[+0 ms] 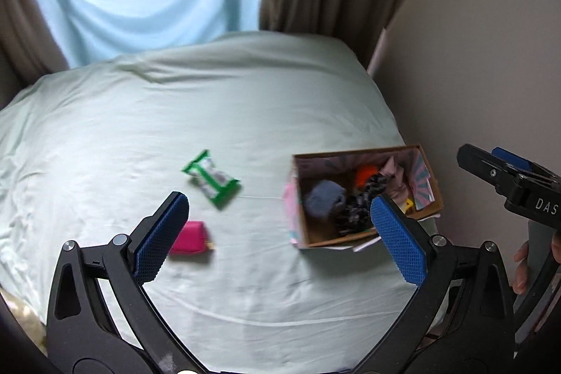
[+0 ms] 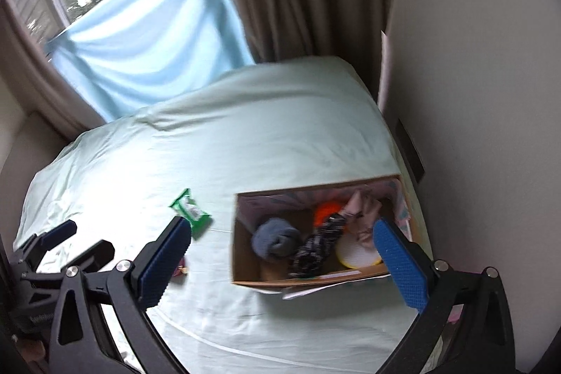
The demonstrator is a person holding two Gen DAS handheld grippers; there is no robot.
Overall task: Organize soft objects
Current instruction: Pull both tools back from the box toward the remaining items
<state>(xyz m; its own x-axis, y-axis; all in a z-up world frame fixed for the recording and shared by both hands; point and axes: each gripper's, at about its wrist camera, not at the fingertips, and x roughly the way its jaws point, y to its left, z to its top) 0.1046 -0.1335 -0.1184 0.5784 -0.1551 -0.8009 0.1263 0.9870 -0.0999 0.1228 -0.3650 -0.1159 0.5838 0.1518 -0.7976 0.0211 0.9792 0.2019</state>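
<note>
over a pale green bedsheet [image 1: 245, 114], your left gripper [image 1: 280, 233] hangs with fingers spread wide and nothing between them, the right gripper [image 2: 284, 258] likewise wide and unloaded above the cardboard box [image 2: 245, 269]. the box already holds a grey rolled cloth [image 1: 324, 198], a dark patterned fabric [image 2: 317, 249], something orange and a pink piece. two things lie loose on the sheet: a green packet [image 1: 212, 179] and, just beside your left finger, a pink pouch [image 1: 191, 238]. the pouch looks the nearer pick: lower the left gripper squarely over it, straddle its short width, press slightly into the bedding before closing, then lift clear of the box wall.
</note>
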